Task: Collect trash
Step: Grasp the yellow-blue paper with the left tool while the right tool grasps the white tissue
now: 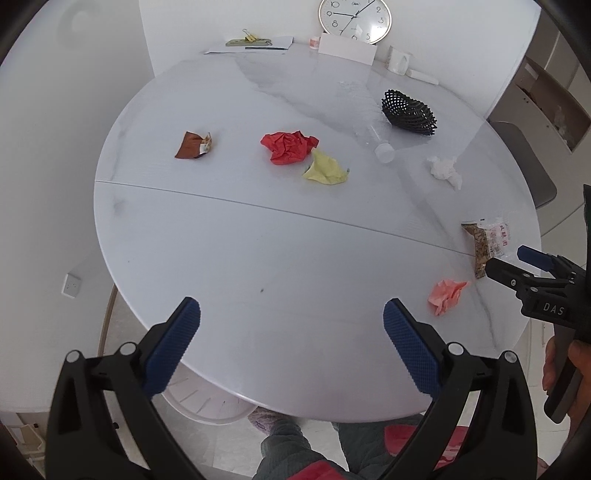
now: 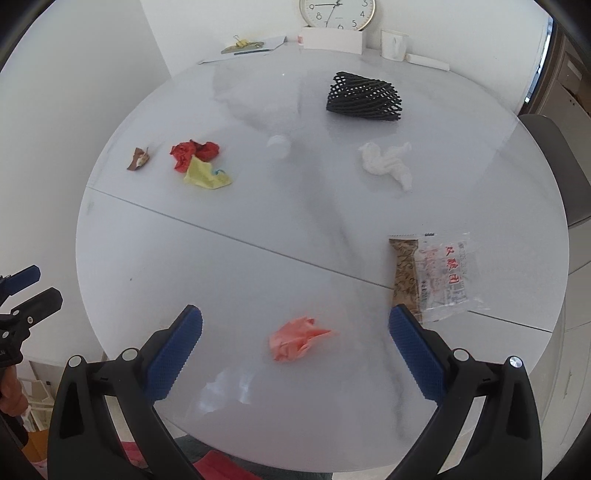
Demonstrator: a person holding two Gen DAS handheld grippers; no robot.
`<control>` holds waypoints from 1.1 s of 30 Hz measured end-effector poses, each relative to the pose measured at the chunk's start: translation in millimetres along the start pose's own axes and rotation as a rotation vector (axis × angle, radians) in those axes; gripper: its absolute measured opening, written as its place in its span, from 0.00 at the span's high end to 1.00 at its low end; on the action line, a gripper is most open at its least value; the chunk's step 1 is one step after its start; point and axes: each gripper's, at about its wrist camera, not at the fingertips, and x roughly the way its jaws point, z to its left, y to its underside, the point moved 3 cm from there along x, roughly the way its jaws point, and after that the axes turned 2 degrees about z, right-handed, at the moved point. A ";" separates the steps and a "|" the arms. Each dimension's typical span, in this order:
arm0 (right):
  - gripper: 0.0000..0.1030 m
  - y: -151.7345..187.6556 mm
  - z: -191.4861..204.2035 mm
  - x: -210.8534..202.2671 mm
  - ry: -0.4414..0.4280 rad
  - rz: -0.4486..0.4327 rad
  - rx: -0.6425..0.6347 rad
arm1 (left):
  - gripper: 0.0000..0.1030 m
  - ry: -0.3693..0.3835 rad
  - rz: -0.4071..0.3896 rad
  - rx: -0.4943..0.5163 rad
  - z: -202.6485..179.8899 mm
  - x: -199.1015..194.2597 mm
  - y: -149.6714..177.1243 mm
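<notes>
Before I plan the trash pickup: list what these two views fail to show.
- Trash bin: none in either view; where the trash goes cannot be told.
- Clear bottle: a faint blur in the right wrist view; contents unreadable.
- Snack wrapper: print too small to read; its near end is hidden by the right gripper in the left wrist view.
- Clock: top cut off by the frame edge.

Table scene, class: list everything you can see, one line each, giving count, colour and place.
Round table: one, white marble, centre.
Pink paper wad: one, near edge, ahead of right gripper.
Snack wrapper: one, clear and brown, right side.
White tissue: one, right of centre.
Black foam net: one, far right.
Red paper: one, left, touching yellow paper.
Brown wrapper: one, far left.
Clock: one, white, at wall.
Left gripper: open.
Right gripper: open.
</notes>
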 end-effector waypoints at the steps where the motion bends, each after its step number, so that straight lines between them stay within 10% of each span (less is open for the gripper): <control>1: 0.02 -4.6 -7.2 1.4 -0.001 -0.002 0.002 | 0.08 -0.001 0.000 -0.004 -4.5 3.1 -4.9; 17: 0.02 -80.1 -101.1 44.7 -0.024 0.028 -0.033 | 0.08 -0.082 -0.046 -0.070 -62.5 71.2 -87.8; 33: 0.02 -144.6 -114.8 131.7 -0.006 0.094 -0.088 | 0.10 -0.124 0.076 -0.255 -44.7 175.2 -141.0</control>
